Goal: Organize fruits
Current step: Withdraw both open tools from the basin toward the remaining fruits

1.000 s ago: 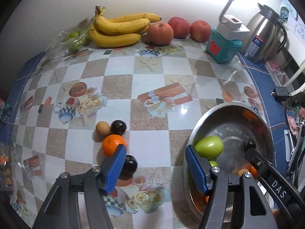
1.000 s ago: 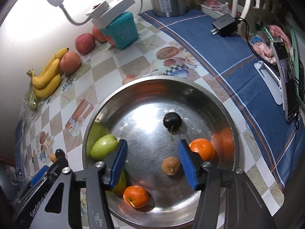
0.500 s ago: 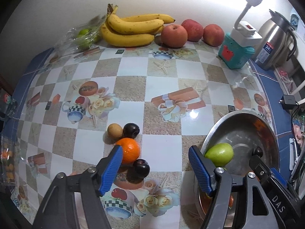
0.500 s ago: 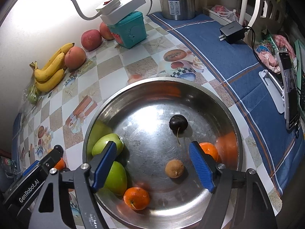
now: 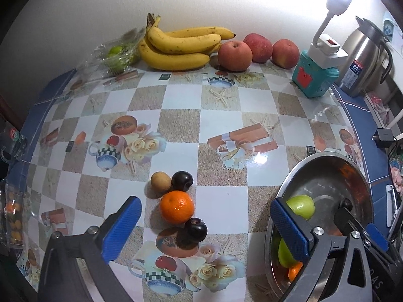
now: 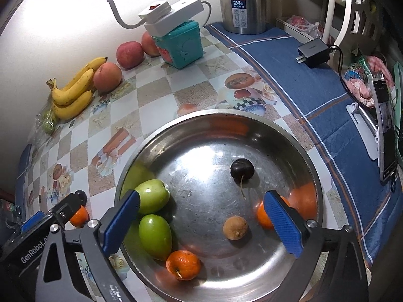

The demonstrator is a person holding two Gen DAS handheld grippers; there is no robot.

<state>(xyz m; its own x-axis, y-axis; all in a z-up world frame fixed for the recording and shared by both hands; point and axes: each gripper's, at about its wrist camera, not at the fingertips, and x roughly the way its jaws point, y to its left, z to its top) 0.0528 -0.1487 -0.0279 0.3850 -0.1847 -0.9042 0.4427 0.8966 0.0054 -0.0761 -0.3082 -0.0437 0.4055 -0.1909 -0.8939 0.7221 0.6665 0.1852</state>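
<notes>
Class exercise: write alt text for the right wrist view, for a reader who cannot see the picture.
An open two-fingered tool with blue pads hangs empty over a round steel basin holding two green apples, two orange mandarins, a dark plum and a small brown fruit. Behind, on a checked tablecloth, lie yellow bananas and red apples.

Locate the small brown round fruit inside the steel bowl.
Right wrist view: the small brown round fruit lies low on the steel bowl floor, between the dark plum above and the right-hand orange.
</notes>
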